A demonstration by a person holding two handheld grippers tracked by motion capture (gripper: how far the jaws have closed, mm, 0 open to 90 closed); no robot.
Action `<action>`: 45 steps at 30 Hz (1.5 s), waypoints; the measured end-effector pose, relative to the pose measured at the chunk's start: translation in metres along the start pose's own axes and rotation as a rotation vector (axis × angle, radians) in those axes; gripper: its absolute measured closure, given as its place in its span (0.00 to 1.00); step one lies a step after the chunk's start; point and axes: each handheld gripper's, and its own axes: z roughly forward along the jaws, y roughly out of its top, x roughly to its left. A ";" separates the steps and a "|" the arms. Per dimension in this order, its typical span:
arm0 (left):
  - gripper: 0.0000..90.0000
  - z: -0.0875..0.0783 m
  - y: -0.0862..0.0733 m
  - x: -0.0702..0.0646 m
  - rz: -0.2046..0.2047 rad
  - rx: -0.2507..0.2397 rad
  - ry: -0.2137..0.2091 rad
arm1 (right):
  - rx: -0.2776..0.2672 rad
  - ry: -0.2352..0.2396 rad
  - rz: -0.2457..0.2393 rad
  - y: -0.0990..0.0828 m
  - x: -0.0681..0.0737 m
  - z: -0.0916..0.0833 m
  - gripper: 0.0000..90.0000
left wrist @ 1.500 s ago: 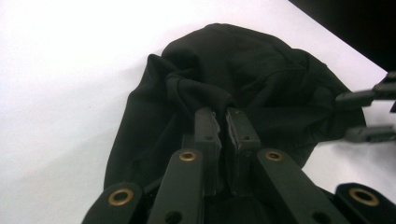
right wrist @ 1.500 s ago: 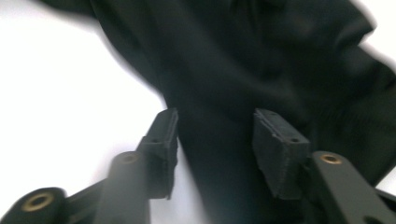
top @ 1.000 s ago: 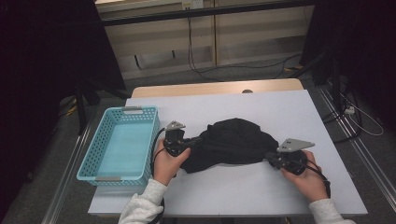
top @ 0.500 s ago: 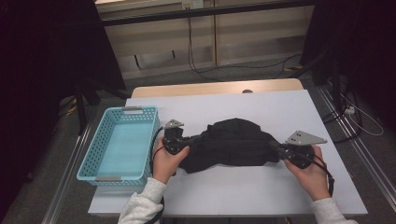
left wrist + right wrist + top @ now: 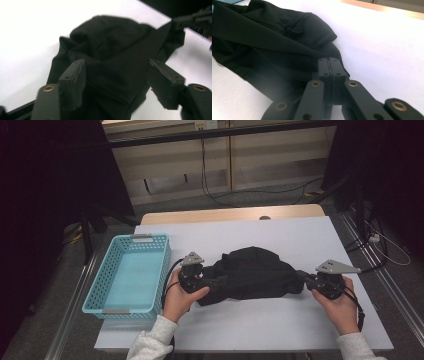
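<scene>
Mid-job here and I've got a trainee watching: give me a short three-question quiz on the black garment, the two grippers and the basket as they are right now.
1. True or false: the left gripper is clamped on the black garment.
2. Which gripper pinches the garment's edge? A) left B) right
3. What lies inside the blue basket?

Key
1. False: its jaws have just been opening and stand apart, cloth between them.
2. B
3. Nothing; it stands left of the garment on the white table.

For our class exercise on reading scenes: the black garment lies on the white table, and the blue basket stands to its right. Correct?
Not quite. The high view shows the blue basket to the left of the black garment, not its right; the garment does lie on the white table.
</scene>
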 end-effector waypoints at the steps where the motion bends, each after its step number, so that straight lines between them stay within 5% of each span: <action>1: 0.32 0.000 -0.005 -0.004 0.008 0.026 0.010 | 0.010 0.001 -0.010 0.000 0.002 0.001 1.00; 11: 0.35 0.018 -0.019 -0.006 0.070 0.126 0.037 | 0.019 0.000 -0.019 0.000 0.004 0.004 0.99; 14: 0.50 0.022 -0.020 -0.002 0.080 0.120 0.079 | 0.018 0.007 -0.017 -0.001 0.005 0.006 0.99; 18: 0.85 0.016 -0.016 0.001 0.062 0.088 0.094 | 0.026 0.013 -0.042 0.000 0.009 0.009 0.97; 19: 0.90 0.012 -0.012 0.001 0.013 0.077 0.096 | 0.033 0.019 -0.060 -0.001 0.012 0.010 0.93; 25: 0.94 -0.005 -0.004 0.008 -0.061 0.031 0.101 | 0.093 0.027 -0.144 -0.007 0.022 0.016 0.70; 31: 0.94 -0.023 -0.001 0.022 -0.143 -0.014 0.136 | 0.157 0.028 -0.240 -0.014 0.030 0.019 0.64; 37: 0.94 -0.031 -0.001 0.028 -0.183 -0.029 0.150 | 0.165 0.021 -0.240 -0.016 0.027 0.016 0.62; 40: 0.94 -0.030 -0.002 0.029 -0.186 -0.029 0.151 | 0.169 0.023 -0.229 -0.017 0.027 0.015 0.65; 44: 0.94 -0.029 -0.003 0.029 -0.184 -0.016 0.148 | 0.191 0.038 -0.213 -0.016 0.028 0.014 0.82; 45: 0.94 -0.029 -0.002 0.029 -0.192 -0.022 0.139 | 0.183 0.013 -0.228 -0.012 0.027 0.011 0.95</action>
